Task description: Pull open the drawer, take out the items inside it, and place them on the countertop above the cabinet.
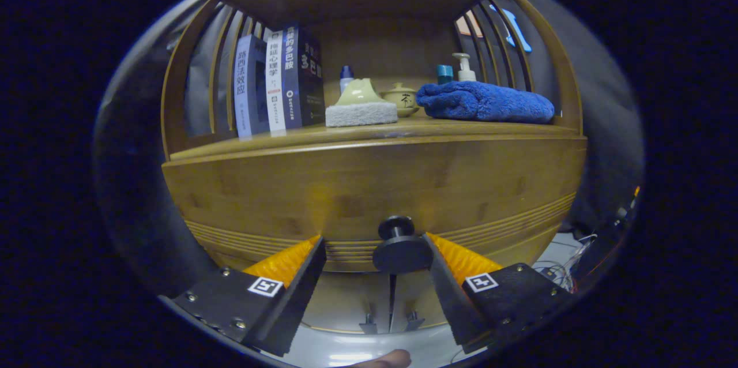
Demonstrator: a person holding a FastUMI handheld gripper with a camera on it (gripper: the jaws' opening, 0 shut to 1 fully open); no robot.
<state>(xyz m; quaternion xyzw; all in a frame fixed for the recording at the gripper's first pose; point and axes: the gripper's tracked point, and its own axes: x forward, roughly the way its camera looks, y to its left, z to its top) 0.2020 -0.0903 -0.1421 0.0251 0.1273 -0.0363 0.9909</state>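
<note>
A wooden drawer front of a bamboo cabinet faces me, closed, so its contents are hidden. Its round dark knob sticks out at the lower middle. My gripper is open, the knob sitting between the fingertips, close to the right finger and well apart from the left finger. Neither finger presses on it. The countertop runs directly above the drawer, under a shelf roof.
On the countertop stand upright books at the left, a sponge with a pale handle, a small lidded pot, small bottles and a pump bottle, and a folded blue towel at the right. Slatted sides close both ends.
</note>
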